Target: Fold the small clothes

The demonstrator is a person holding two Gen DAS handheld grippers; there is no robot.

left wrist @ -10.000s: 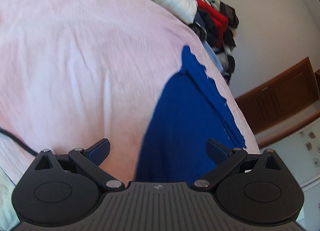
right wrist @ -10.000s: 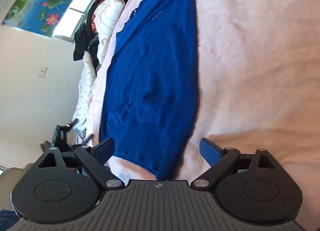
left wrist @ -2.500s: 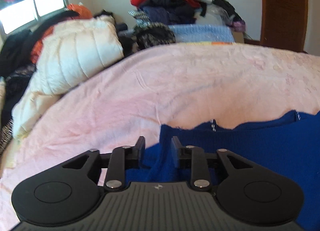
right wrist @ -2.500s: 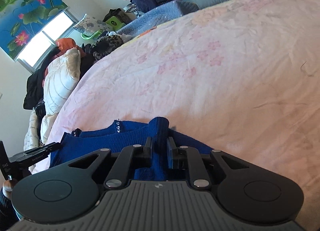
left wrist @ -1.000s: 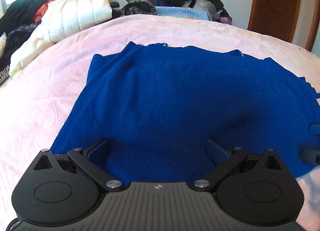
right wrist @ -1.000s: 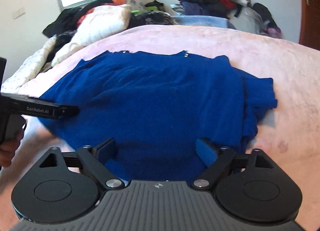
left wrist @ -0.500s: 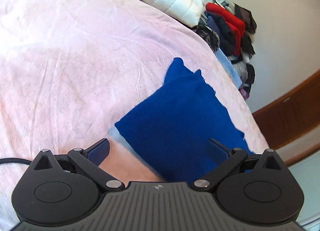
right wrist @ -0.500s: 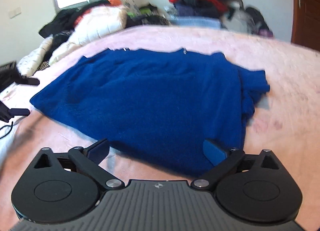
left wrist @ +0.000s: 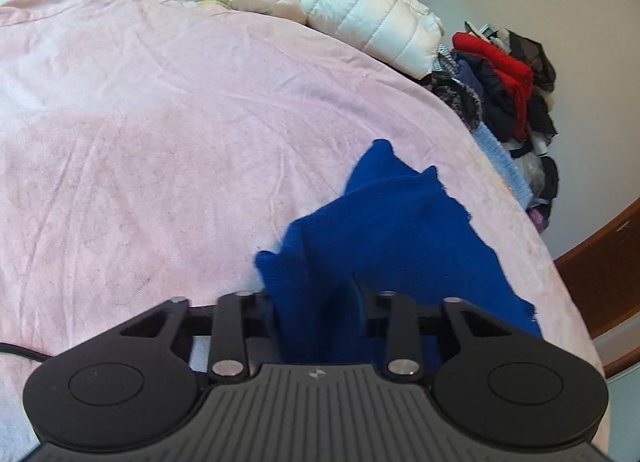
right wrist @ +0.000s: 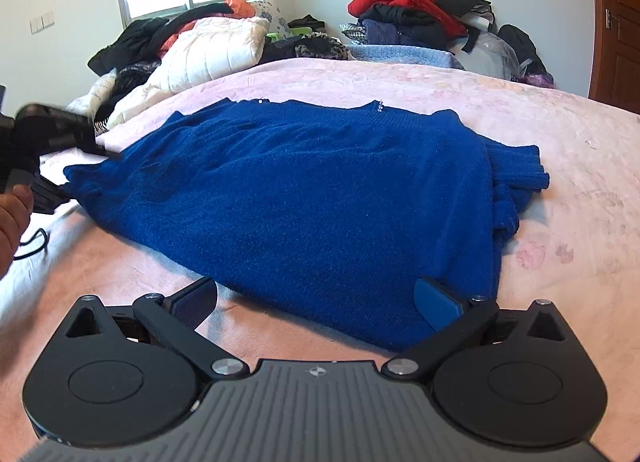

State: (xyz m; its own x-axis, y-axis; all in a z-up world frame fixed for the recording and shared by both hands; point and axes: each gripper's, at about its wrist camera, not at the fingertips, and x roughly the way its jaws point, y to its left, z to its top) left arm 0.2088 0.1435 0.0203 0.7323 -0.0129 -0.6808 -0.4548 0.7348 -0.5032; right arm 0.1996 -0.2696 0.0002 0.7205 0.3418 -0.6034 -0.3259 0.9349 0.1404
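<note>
Bed (right wrist: 520, 110): pink cover, soft, gives under press.
Sweater (right wrist: 320, 198): blue knit, lies flat across bed middle, 1 sleeve folded at right. Looks thick, soft, limp, not slippery; probably sags if held at 1 point only, so better take edges or corners.
Left gripper (left wrist: 316, 294): jaws closing, bunch of sweater's left edge between them.
Right gripper (right wrist: 316, 298): jaws wide apart, empty, over near hem.

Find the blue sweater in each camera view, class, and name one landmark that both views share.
Left wrist view: the blue sweater sits lower right of centre, its near edge bunched between the closing jaws of the left gripper.
Right wrist view: the sweater lies spread across the centre on the pink bedspread.
Shared landmark: the white quilted jacket.
</note>
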